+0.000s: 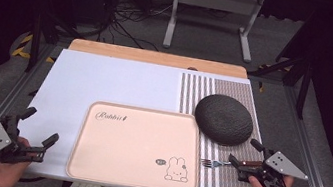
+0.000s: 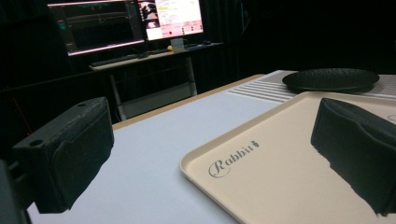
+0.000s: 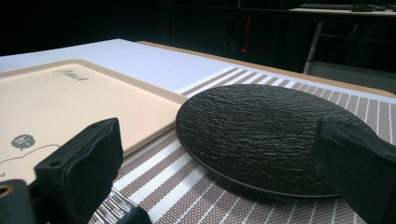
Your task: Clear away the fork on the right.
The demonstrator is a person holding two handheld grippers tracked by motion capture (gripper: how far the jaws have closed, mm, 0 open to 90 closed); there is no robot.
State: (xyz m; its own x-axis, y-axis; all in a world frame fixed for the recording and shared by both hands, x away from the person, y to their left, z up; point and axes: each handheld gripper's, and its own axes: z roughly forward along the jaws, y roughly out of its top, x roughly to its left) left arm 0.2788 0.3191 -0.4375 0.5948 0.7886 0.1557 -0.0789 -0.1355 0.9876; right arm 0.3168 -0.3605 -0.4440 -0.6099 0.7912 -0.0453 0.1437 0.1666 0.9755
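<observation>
At the bench's right edge, the right tool (image 1: 243,162) stands wide open just over the fork (image 1: 216,163) beside the black plate (image 1: 223,119), the left tool (image 1: 40,140) idle, open and empty near the tray (image 1: 135,147); judged pre-grasp, closing next.

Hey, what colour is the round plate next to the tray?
Black, with a rough, textured surface. The plate shows best in the right gripper view.
</observation>
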